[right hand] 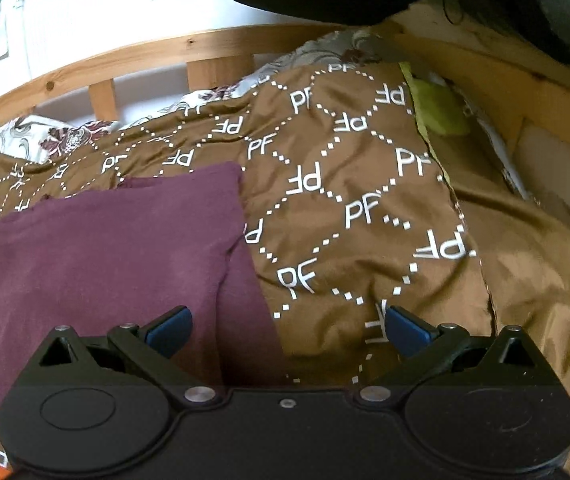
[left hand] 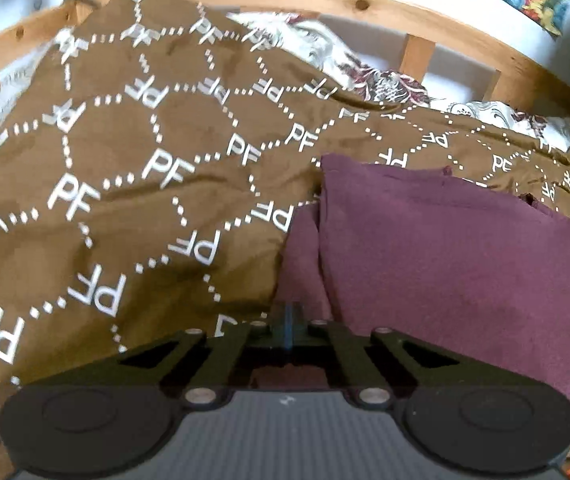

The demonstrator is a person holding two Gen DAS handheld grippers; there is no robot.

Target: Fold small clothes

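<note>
On a bed's brown monogrammed quilt (left hand: pixel 133 168), a maroon garment (left hand: pixel 445 248) fills the frame's lower right; left claw (left hand: pixel 289 320) pinched together at its near-left corner, right claw (right hand: pixel 287 330) spread apart, empty.

A wooden bed frame (left hand: pixel 417 20) with slatted rails carries the bedding. A brown cover (left hand: pixel 133 152) printed with white "PF" letters and dotted diamonds spreads across it, rumpled. On the cover lies a folded maroon garment (left hand: pixel 445 248). Floral white bedding (left hand: pixel 337 56) shows behind, and a lime-green cloth (right hand: pixel 437 112) beside the cover's far edge.
</note>
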